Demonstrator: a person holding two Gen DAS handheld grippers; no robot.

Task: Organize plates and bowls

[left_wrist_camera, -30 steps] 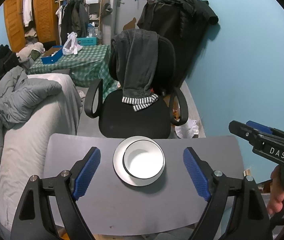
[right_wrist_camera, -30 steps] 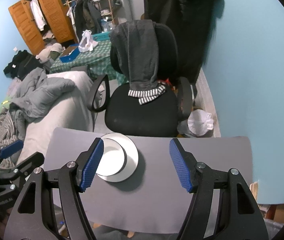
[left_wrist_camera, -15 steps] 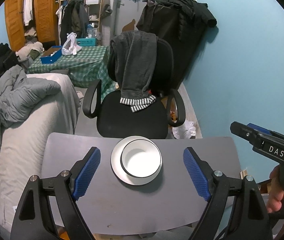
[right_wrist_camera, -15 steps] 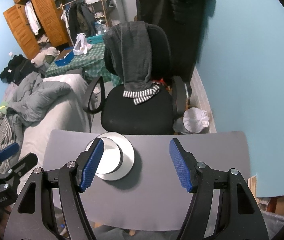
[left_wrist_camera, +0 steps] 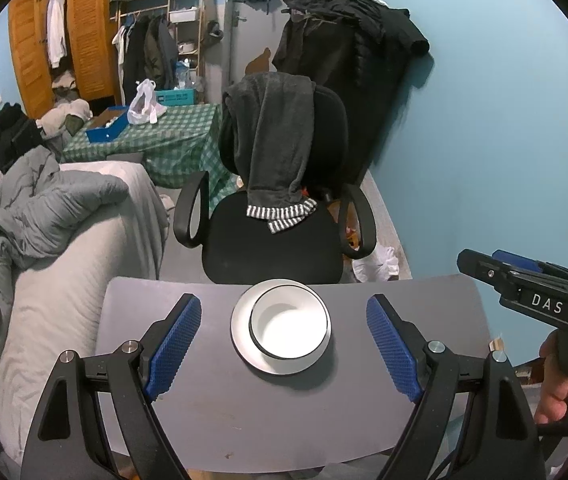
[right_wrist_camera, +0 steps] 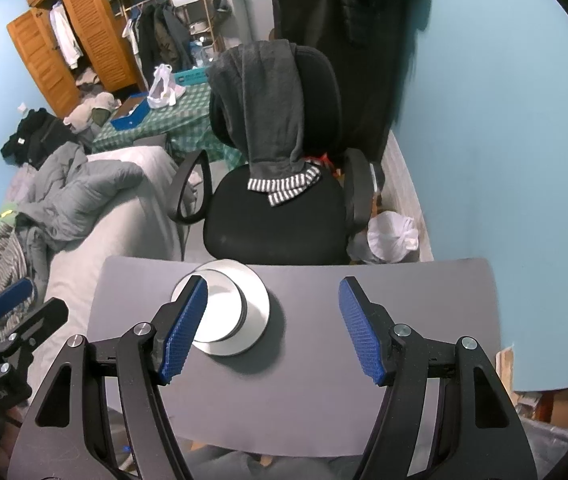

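since a second ago almost nothing has moved: both grippers hang above the grey table (left_wrist_camera: pixel 243 412) in much the same place. the left gripper (left_wrist_camera: pixel 284 340) stands wide open and empty, its blue pads either side of the white bowl (left_wrist_camera: pixel 290 330), which sits on the plate (left_wrist_camera: pixel 239 332) near the far edge. the right gripper (right_wrist_camera: pixel 273 328) is likewise spread and empty, with bare tabletop below it.

Both cams sit just behind their own blue-padded fingers, angled steeply down over the grey table (left_wrist_camera: pixel 284 412) from the near edge, facing the office chair (left_wrist_camera: pixel 271 240) and the blue wall. The left one looks straight over the bowl (left_wrist_camera: pixel 290 330) on its plate (left_wrist_camera: pixel 243 344); the right one sits further right. Both views share the table, dishes, chair and bed (right_wrist_camera: pixel 95 236).
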